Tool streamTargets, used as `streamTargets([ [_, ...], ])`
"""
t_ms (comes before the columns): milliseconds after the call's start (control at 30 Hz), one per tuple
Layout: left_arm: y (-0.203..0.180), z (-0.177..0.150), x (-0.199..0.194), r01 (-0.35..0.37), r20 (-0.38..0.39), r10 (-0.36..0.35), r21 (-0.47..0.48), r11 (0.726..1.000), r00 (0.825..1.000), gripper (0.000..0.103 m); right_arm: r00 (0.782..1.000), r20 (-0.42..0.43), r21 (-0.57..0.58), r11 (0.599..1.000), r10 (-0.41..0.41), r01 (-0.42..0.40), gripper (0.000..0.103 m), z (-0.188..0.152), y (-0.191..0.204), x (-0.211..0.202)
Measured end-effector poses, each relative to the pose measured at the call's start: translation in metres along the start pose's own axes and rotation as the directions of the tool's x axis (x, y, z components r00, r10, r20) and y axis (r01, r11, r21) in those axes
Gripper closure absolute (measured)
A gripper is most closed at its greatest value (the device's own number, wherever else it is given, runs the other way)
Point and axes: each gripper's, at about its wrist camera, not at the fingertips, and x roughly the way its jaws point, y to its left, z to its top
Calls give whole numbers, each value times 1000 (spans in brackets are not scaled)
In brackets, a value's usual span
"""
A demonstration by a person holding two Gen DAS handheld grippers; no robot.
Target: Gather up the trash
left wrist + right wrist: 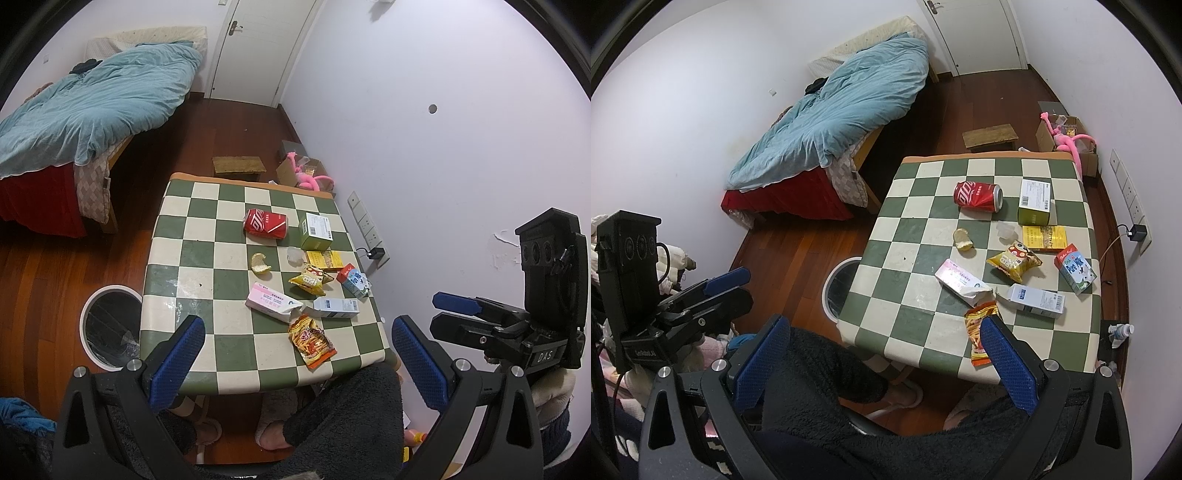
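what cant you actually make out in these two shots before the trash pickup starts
- Trash bin: in the right wrist view the table edge hides most of it; in the left wrist view its dark inside is unreadable.
- Orange snack bag: in the right wrist view a blue finger of the right gripper covers its near end.
- Pink box: print too small in both views.
- Under the table: hidden by the person's dark fleece.

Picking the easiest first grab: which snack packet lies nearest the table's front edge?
The orange chip packet, at the near edge in front of the white box. The yellow packet lies farther back, mid-table.
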Motion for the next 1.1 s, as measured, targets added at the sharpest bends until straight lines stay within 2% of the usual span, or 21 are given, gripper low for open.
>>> streamTargets([
  [100,2,1,2,-19,-5,19,-4,1000,1000,0,1000,5,0,1000,-1,1,0,2,0,-1],
  [167,5,4,13,-81,-4,81,-6,997,997,0,999,22,23,999,-25,25,0,4,-4,-1],
  [267,18,9,60,-247,-20,246,-16,969,969,0,990,54,73,989,-133,129,0,6,-22,5],
  [333,24,7,97,-313,-56,311,-27,949,949,0,977,60,121,973,-204,196,0,6,-43,14],
  [367,32,7,124,-335,-100,329,-44,941,939,0,969,61,150,962,-239,228,0,6,-56,20],
  [467,44,1,187,-345,-237,314,-106,933,920,0,943,36,217,923,-332,317,0,5,-107,46],
  [567,54,-8,243,-341,-367,253,-196,920,895,0,926,-42,279,885,-376,372,0,10,-166,84],
  [633,58,-16,277,-322,-437,181,-276,905,881,0,916,-103,304,865,-387,399,1,13,-199,108],
  [700,58,-22,303,-315,-483,118,-349,883,868,0,897,-149,300,845,-417,443,1,18,-226,131],
  [767,59,-29,323,-298,-505,45,-433,851,862,3,867,-198,267,825,-458,497,1,25,-250,152],
  [833,59,-30,335,-293,-505,10,-485,824,863,7,850,-236,239,819,-471,521,1,30,-268,172],
  [900,60,-31,341,-292,-494,-10,-530,796,869,29,829,-272,203,813,-489,546,1,37,-284,190],
  [933,60,-31,343,-307,-498,-2,-538,785,867,34,822,-281,185,812,-495,553,1,40,-289,196],
  [967,60,-30,344,-321,-498,12,-539,778,867,42,815,-290,163,813,-502,559,1,44,-294,203],
  [1033,58,-31,338,-337,-486,40,-544,768,873,45,798,-306,106,815,-519,570,1,50,-302,217],
  [1067,56,-31,336,-339,-484,47,-538,772,874,48,790,-316,70,818,-524,571,1,53,-305,225],
  [1100,53,-30,332,-341,-479,67,-513,788,875,48,781,-328,38,819,-532,573,1,55,-307,232],
])
